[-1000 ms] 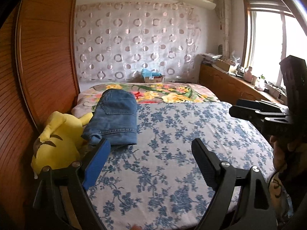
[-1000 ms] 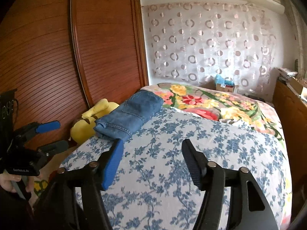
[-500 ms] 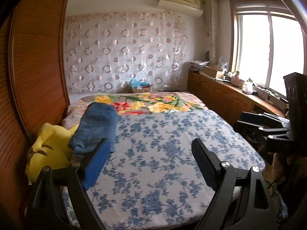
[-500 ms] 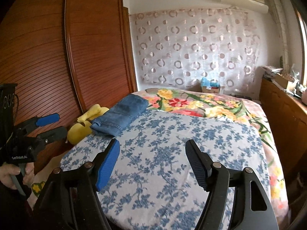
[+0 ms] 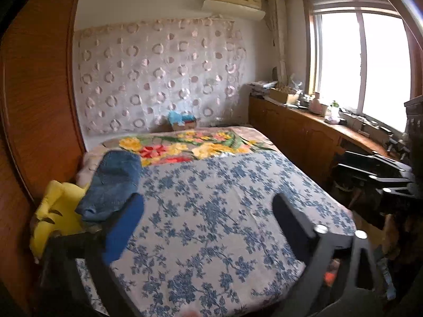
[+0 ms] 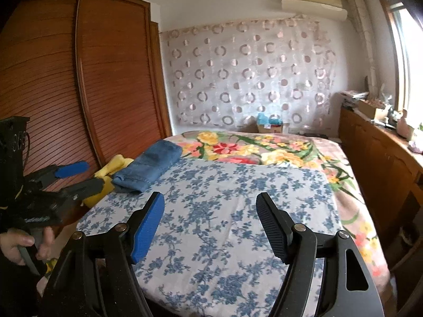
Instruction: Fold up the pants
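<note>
Jeans [image 6: 148,166] lie folded at bed's [image 6: 238,211] left edge, by yellow plush [image 6: 105,182]. Denim prob. heavy, stiff-ish, not slippery; pinch thick folded end. Left tongs [image 5: 206,227] & right tongs [image 6: 210,224] both spread wide, holding nothing.

Your left wrist cam sits off the foot of the bed [image 5: 211,211], looking up its length to the curtained wall [image 5: 158,79], window on its right. Your right wrist cam sits at the same end, angled toward the wardrobe [image 6: 79,79]. Both stand well back and share the bed, folded jeans [image 5: 113,182] [image 6: 150,165], curtain and air conditioner [image 5: 232,2].
</note>
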Demonstrator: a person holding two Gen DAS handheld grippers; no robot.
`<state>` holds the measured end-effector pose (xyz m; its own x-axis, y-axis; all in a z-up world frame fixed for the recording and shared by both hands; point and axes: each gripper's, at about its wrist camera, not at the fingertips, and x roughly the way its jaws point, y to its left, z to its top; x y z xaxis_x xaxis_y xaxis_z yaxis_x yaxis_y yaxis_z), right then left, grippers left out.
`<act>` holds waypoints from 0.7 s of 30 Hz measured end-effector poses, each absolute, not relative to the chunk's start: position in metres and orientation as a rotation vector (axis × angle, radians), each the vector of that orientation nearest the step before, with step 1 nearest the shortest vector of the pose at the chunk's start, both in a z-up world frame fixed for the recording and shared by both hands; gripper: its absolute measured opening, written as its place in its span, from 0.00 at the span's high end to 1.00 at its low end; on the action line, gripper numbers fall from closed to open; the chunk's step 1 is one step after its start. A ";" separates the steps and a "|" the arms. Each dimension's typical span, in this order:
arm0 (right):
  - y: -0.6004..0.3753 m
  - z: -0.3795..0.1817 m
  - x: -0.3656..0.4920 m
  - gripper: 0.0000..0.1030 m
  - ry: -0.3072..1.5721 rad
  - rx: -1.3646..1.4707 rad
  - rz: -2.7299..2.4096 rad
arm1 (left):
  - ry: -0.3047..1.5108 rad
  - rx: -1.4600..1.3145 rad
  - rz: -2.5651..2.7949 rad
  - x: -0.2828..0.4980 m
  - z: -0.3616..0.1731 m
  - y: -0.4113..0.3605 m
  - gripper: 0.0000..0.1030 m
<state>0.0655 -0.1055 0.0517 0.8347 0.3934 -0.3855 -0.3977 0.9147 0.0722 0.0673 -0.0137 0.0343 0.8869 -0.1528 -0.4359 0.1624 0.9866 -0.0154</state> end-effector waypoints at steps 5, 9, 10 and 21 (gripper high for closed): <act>-0.107 0.055 0.053 0.27 0.389 -0.004 0.404 | 0.438 -0.003 -0.141 0.063 0.040 -0.017 0.00; -0.111 0.058 0.043 0.25 0.373 0.008 0.381 | 0.437 -0.032 -0.161 0.056 0.045 -0.019 0.00; -0.112 0.057 0.040 0.25 0.371 0.012 0.374 | 0.431 -0.028 -0.151 0.053 0.047 -0.021 0.00; -0.113 0.059 0.010 0.23 0.309 0.053 0.307 | 0.436 -0.028 -0.122 0.034 0.049 -0.023 0.00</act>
